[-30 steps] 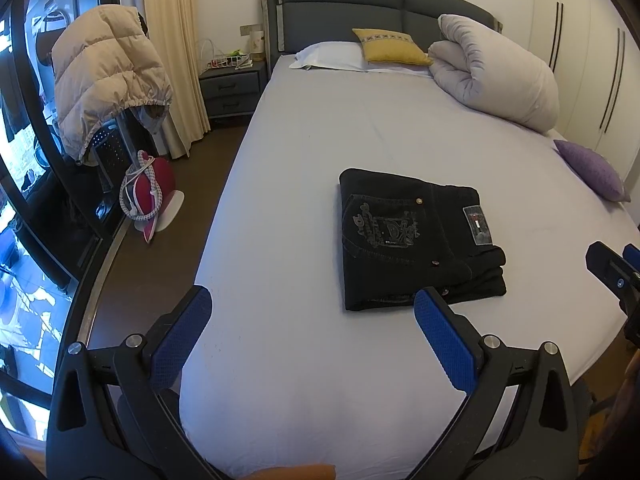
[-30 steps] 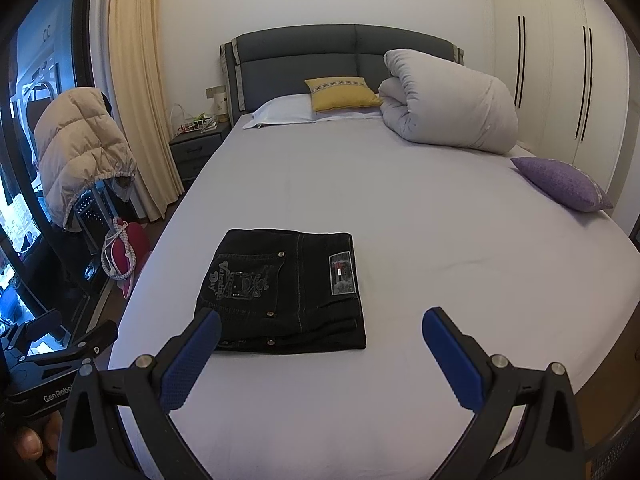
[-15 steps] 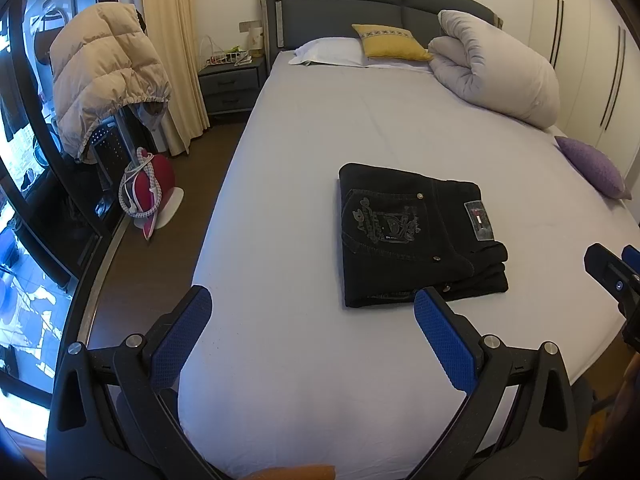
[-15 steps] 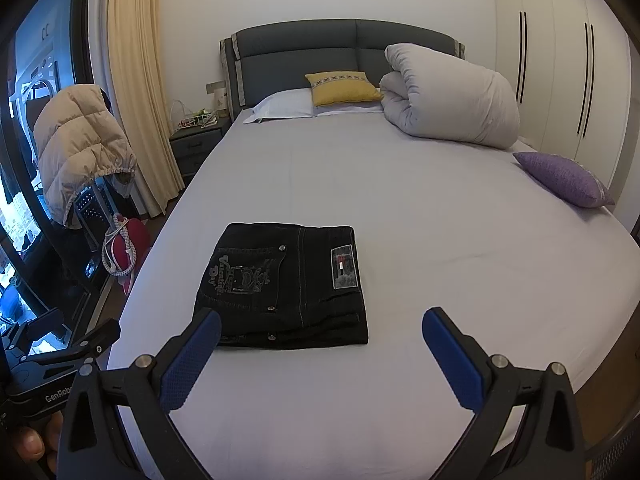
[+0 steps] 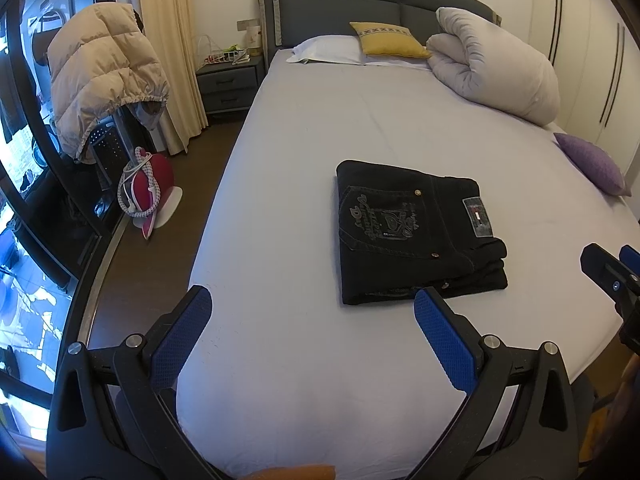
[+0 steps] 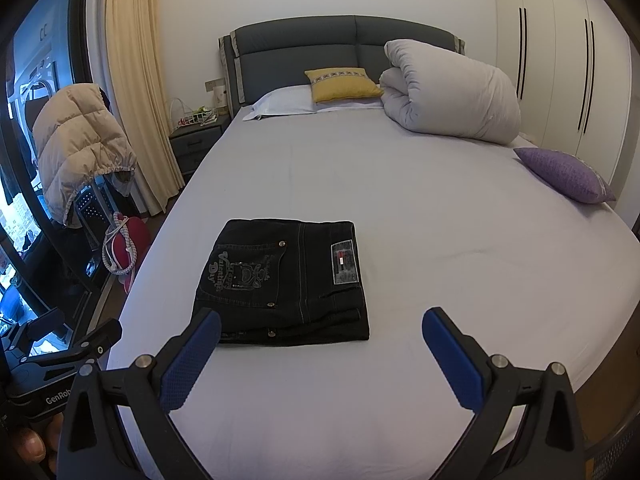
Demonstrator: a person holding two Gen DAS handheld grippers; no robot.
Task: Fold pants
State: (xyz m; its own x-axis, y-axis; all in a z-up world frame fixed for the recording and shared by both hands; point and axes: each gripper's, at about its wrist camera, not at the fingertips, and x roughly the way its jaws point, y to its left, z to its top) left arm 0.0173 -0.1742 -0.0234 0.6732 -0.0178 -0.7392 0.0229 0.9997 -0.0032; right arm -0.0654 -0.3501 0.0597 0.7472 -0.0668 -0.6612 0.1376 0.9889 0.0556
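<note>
Nearest to us, our left gripper (image 5: pixel 312 312), black plastic arms tipped with blue dimpled rubber pads (image 5: pixel 444 344), hangs with its fingers spread wide and nothing between them. Our right gripper (image 6: pixel 320 334) is the same build and is likewise wide open and empty. Both hover over the near end of the bed's smooth pale lavender sheet (image 6: pixel 400 208), just short of the pants.

The black denim pants (image 6: pixel 280 280) lie flat on that sheet as a compact folded rectangle of stacked layers, nearer the sheet's left edge than its right. The top face shows a back pocket with grey embroidered lettering (image 6: pixel 236 274), small metal rivets, and a rectangular grey patch label (image 6: pixel 344 262) beside the pocket. In the left wrist view the same bundle (image 5: pixel 416 236) has its layered edges turned toward our right gripper.

Beyond the pants the sheet is bare and faintly creased. At its right edge rests a textured purple cushion (image 6: pixel 564 176). Further back sits a bulky rolled white duvet (image 6: pixel 452 92), then a yellow square cushion (image 6: pixel 340 84) on a flat white pillow (image 6: pixel 280 104), all against a padded dark grey headboard (image 6: pixel 304 48). Left of the sheet, a quilted beige puffer jacket (image 5: pixel 104 68) drapes over a rack, near a cream curtain (image 6: pixel 136 80).
</note>
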